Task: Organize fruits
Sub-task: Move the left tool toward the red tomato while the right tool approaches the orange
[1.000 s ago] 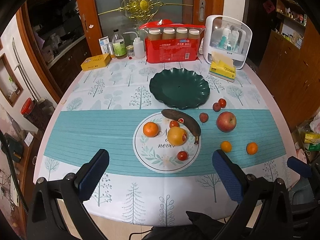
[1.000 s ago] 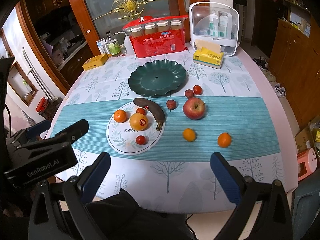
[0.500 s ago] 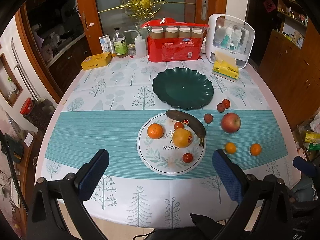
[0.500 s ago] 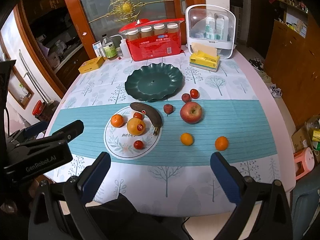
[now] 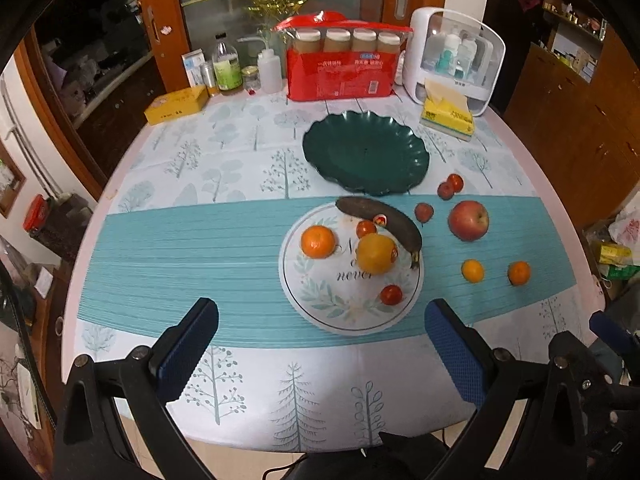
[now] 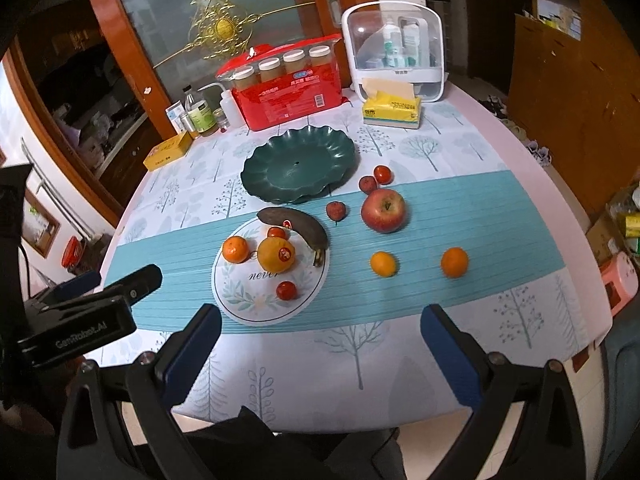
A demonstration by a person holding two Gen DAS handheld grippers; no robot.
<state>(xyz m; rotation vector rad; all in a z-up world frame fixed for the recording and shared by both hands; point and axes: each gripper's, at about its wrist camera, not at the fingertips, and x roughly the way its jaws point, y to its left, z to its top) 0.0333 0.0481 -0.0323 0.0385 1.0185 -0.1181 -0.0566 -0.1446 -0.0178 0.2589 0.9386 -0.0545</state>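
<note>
A dark green scalloped plate [image 5: 400,144] [image 6: 260,176] stands empty past a round white mat [image 5: 320,304] [image 6: 244,304]. On the mat lie an overripe banana [image 5: 384,220] [image 6: 296,224], a large orange [image 5: 376,254] [image 6: 276,255], a mandarin [image 5: 318,242] [image 6: 235,249] and small red fruits. To the right on the cloth lie a red apple [image 5: 468,220] [image 6: 384,211], two small mandarins [image 5: 473,271] [image 6: 454,262] and small red fruits [image 6: 336,210]. My left gripper [image 5: 320,344] and right gripper [image 6: 320,344] are both open and empty above the near table edge.
At the table's back stand a red pack of jars [image 5: 344,68], a white cosmetics case [image 5: 456,60], a yellow tissue pack [image 5: 448,114], bottles [image 5: 226,70] and a yellow box [image 5: 176,104]. The left gripper's body [image 6: 80,316] shows at the left of the right wrist view.
Both grippers have shifted a little, so the table sits slightly lower and to the right in the left view. No fruit has moved. Both stay open.
</note>
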